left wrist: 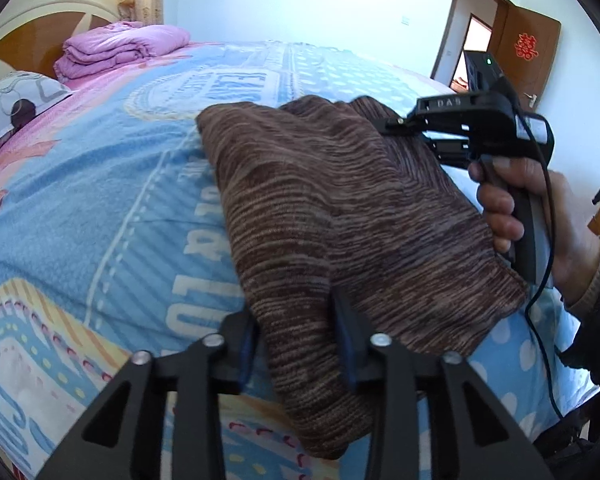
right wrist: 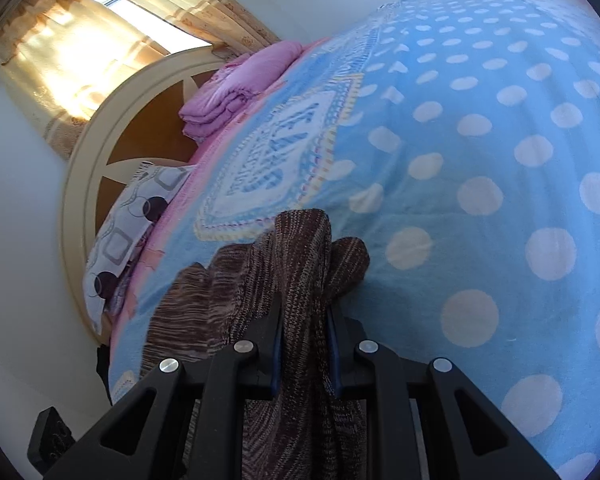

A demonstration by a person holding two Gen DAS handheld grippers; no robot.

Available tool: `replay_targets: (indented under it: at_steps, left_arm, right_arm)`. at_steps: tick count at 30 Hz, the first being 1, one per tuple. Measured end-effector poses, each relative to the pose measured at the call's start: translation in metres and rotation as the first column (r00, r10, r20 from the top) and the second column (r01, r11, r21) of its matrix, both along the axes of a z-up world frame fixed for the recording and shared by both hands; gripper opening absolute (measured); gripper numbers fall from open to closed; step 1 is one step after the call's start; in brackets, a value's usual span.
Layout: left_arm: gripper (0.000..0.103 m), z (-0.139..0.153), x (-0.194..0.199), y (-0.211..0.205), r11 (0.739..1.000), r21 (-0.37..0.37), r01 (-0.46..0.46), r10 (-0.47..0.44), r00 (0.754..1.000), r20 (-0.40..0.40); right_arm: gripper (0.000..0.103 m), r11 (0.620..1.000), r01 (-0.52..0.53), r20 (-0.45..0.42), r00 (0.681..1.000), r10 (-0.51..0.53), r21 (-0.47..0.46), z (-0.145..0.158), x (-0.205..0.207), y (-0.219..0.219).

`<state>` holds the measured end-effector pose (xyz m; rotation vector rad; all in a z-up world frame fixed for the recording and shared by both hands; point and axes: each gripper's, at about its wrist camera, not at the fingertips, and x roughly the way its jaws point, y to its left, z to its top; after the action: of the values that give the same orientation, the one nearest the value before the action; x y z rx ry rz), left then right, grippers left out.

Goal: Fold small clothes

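A brown striped knit garment [left wrist: 320, 200] lies doubled over on the blue blanket [left wrist: 100, 200]. In the left wrist view, my left gripper [left wrist: 296, 332] stands open astride its near end; the cloth lies flat between the blue pads [left wrist: 346, 340] without being pinched. A hand [left wrist: 512, 200] holds my right gripper [left wrist: 400, 128] at the garment's far right edge. Seen from the right wrist, the right gripper [right wrist: 304, 320] is shut on a bunched fold of the brown garment [right wrist: 300, 248], which stands up between its pads and hangs down under them.
A folded pink quilt [left wrist: 116, 48] and a patterned pillow [left wrist: 16, 104] lie by the headboard [right wrist: 100, 160]. Dotted blue blanket [right wrist: 480, 160] spreads wide to the right of the garment. A brown door [left wrist: 528, 48] is at the far right.
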<state>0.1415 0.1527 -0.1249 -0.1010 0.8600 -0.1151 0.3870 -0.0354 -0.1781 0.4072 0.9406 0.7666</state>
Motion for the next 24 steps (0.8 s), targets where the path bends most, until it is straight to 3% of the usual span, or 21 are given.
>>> replay_targets:
  at_steps: [4,6,7,9,11,15,17,20,24]
  left_arm:
    - [0.044,0.013,-0.017,-0.001,0.999,0.038,-0.005,0.004,1.000,0.026]
    - [0.057,0.035,-0.026,-0.002,0.997,0.079,-0.025,0.017,0.994,0.108]
    - [0.070,0.040,-0.027,-0.001,0.996,0.083,-0.035,0.024,0.991,0.135]
    - [0.077,0.052,-0.022,0.002,0.992,0.114,-0.056,0.033,0.980,0.195]
    - [0.078,0.049,-0.007,0.009,0.983,0.155,-0.100,0.068,0.977,0.204]
    - [0.080,0.019,0.022,0.024,0.969,0.193,-0.153,0.126,0.982,0.143]
    - [0.091,0.006,0.024,0.035,0.970,0.165,-0.178,0.159,0.980,0.124]
    - [0.093,0.001,0.019,0.053,0.980,0.044,-0.192,0.187,0.977,0.102]
    - [0.100,-0.001,0.017,0.051,0.976,0.036,-0.216,0.212,0.973,0.091]
  right_arm:
    - [0.023,1.000,0.019,0.002,1.000,-0.019,-0.007,0.002,-0.003,-0.006]
    - [0.023,0.999,0.021,0.047,0.999,-0.020,-0.027,0.012,-0.012,-0.010]
    - [0.023,0.999,0.030,0.081,0.996,-0.026,-0.041,0.018,-0.019,-0.012]
    - [0.024,0.999,0.036,0.134,0.991,-0.031,-0.031,0.031,-0.034,-0.017]
    - [0.035,1.000,0.025,0.190,0.981,-0.021,-0.016,0.045,-0.052,-0.018]
    - [0.039,0.994,-0.104,0.267,0.957,0.111,-0.041,0.054,-0.098,-0.004]
    - [0.039,0.984,-0.140,0.284,0.944,0.167,-0.112,0.044,-0.116,0.003]
    - [0.039,0.966,-0.123,0.232,0.957,0.177,-0.229,0.012,-0.130,0.003]
    - [0.038,0.973,-0.109,0.264,0.951,0.162,-0.205,0.007,-0.142,-0.010]
